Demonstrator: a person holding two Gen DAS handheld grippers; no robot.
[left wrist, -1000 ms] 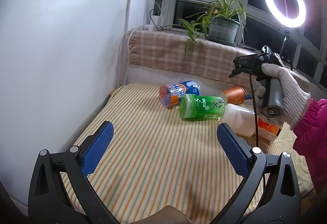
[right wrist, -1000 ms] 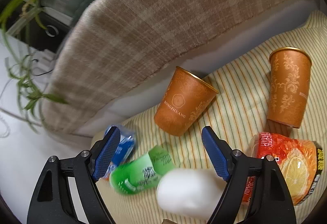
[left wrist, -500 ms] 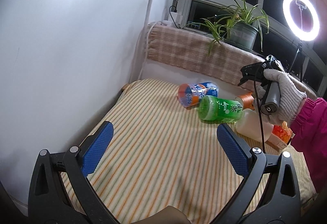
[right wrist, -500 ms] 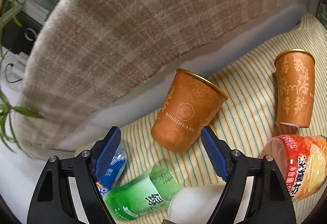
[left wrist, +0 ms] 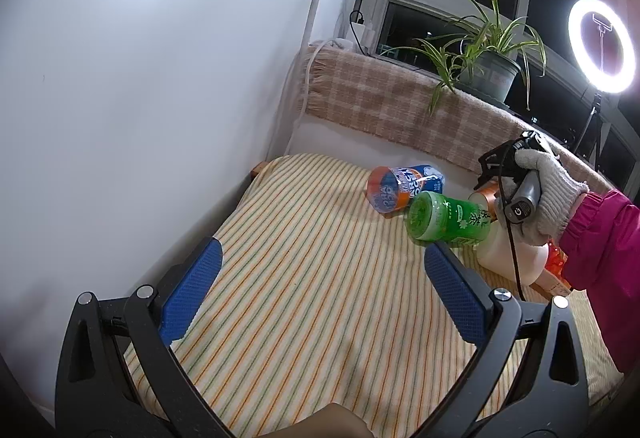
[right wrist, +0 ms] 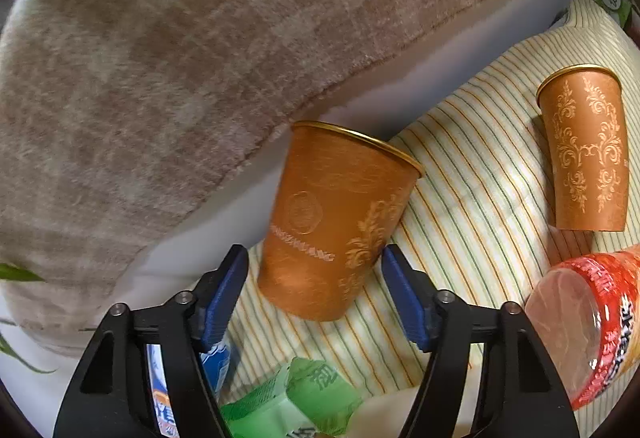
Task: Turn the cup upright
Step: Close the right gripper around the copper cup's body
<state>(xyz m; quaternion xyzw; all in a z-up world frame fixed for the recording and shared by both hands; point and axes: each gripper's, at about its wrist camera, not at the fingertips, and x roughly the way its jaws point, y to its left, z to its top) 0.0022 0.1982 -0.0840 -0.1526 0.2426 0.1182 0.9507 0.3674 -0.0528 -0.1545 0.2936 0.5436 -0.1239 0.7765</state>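
- Right tongs spread wide, blue pads either side of the near cup, centre of the right-wrist frame; nothing gripped, and contact with the cup walls too close to call.
- Cup lying on the striped cloth, gold rim toward the upper middle of the frame, closed base toward the lower middle, poking down between the pad tips.
- Long axis running nearly straight ahead of the tongs, tilted a little toward upper right (so a squeeze would land across the lower body, near the base).
- Probably the step in hand: closing on the cup wall, then lifting and rolling so the rim ends on top.
- Second orange cup at right of frame, well apart, rim also toward the top of the frame.
- Close neighbours: green bottle at bottom centre, red-labelled bottle at lower right, blue-labelled bottle behind the left pad; little spare room for a swing.
- Left tongs also wide open and empty, low in the left-wrist frame over bare striped cloth, well apart from the clutter.
- From that view, cup just a sliver of orange behind the gloved right hand at right of frame; right hand plainly the nearer one.
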